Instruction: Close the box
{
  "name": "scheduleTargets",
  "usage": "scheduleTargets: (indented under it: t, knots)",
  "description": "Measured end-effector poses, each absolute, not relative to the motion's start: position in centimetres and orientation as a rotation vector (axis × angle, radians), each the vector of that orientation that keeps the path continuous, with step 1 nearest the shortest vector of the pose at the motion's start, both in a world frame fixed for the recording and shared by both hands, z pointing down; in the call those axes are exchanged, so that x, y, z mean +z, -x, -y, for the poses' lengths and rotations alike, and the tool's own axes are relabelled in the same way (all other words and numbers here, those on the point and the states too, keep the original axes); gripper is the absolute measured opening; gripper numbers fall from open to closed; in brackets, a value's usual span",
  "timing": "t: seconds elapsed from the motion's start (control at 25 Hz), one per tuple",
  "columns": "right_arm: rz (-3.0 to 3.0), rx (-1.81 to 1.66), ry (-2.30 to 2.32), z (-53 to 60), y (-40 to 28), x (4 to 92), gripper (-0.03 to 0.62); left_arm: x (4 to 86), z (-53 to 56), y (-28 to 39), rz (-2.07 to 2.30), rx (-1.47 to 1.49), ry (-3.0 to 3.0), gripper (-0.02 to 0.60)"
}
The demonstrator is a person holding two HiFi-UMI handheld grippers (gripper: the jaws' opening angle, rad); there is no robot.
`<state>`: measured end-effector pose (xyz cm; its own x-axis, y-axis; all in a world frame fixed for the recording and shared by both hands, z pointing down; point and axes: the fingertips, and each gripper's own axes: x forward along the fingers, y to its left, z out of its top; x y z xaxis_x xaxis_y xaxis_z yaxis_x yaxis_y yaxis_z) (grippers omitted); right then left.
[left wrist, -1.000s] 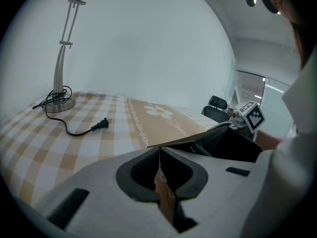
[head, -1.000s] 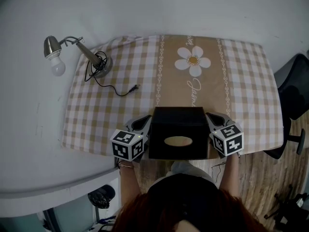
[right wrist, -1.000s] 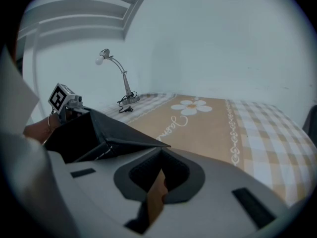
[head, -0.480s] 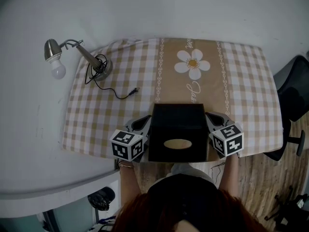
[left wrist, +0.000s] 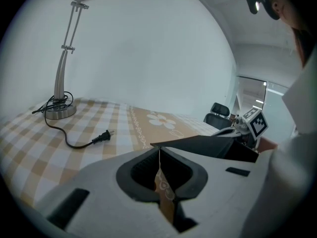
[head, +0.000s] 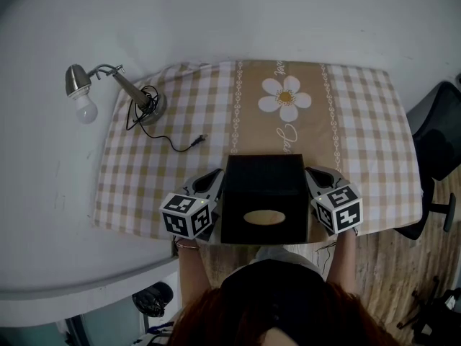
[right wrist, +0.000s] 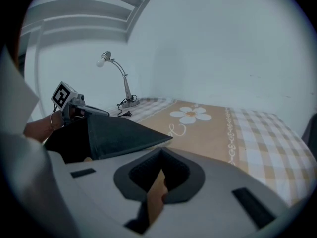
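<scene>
The left gripper [left wrist: 159, 153] is pinched tight on the black box's thin brown left flap [left wrist: 166, 198], and the right gripper [right wrist: 161, 171] is likewise clamped on the right flap [right wrist: 154, 195]. Between them the black box [head: 263, 193] sits square at the table's near edge, seemingly slightly longer front to back, its oval opening on the near half. Beyond lies a checked tablecloth [head: 144, 186] with a daisy [head: 286, 97], with a desk lamp [head: 130, 89] and its loose plug [head: 200, 140] well apart at far left, a white wall [right wrist: 223, 43] behind, and an office chair [head: 439, 143] on wood floor [head: 382, 265] at right.
</scene>
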<state>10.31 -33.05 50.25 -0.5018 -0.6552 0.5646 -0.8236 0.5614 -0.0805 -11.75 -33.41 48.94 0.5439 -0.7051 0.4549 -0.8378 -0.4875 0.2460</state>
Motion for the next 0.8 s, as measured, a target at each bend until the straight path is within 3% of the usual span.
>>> scheduleTargets:
  t: [0.8]
  knots:
    - [2.392, 0.451, -1.268, 34.6, -10.6, 47.9, 0.017, 47.2, 34.7, 11.9, 1.305, 0.309, -2.331, 0.028]
